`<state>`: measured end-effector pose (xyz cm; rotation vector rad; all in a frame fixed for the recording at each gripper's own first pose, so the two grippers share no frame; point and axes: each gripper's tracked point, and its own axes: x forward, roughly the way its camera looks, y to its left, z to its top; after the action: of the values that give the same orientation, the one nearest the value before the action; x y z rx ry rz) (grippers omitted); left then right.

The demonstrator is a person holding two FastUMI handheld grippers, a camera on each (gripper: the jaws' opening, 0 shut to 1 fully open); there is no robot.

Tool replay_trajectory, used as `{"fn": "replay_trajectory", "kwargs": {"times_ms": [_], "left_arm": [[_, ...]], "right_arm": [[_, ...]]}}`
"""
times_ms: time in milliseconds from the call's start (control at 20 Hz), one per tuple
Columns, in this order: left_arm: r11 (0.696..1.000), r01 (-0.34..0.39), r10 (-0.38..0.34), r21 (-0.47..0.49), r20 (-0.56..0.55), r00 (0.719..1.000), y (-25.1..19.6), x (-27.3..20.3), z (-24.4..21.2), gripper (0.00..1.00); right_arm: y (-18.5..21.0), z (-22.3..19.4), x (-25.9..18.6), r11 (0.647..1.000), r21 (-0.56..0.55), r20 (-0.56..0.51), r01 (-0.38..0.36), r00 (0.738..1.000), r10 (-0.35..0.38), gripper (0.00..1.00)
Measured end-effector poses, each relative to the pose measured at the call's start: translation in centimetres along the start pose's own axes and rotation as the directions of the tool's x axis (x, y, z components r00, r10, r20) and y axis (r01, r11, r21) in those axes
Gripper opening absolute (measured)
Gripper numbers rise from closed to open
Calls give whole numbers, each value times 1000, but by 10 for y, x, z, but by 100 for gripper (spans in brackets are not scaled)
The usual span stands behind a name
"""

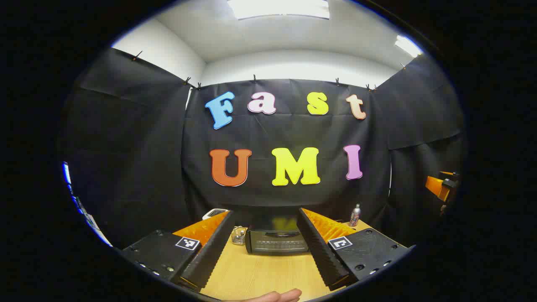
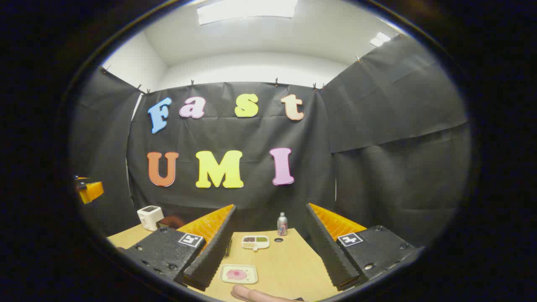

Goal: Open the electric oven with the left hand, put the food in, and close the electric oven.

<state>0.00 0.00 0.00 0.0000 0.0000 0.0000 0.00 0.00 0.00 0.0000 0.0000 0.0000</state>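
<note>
Black oven [image 1: 277, 243], seemingly closed, between spread jaws.

Both gripper views look level from above the near table [image 1: 256, 272] edge toward the back wall, sharing it.

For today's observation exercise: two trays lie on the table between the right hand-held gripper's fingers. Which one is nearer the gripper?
The pale tray with the pink food; the compartment tray lies farther back, beside the can.
</note>
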Motion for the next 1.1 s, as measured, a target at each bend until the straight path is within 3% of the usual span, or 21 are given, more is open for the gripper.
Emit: {"fn": "replay_trajectory", "kwargs": {"times_ms": [300,700,1100], "left_arm": [[999,6,-5,37,-31,1000,1,5,-18,95],[999,36,-36,5,-11,999,-1,29,-31,95],[997,75,-75,-6,-137,988,-13,141,-103,95]], "right_arm": [[-2,4,1,1000,-21,22,8,1000,-8,99],[-1,-4,5,999,-45,45,-26,999,28,99],[-2,-27,58,998,-45,40,-32,999,34,99]]}}
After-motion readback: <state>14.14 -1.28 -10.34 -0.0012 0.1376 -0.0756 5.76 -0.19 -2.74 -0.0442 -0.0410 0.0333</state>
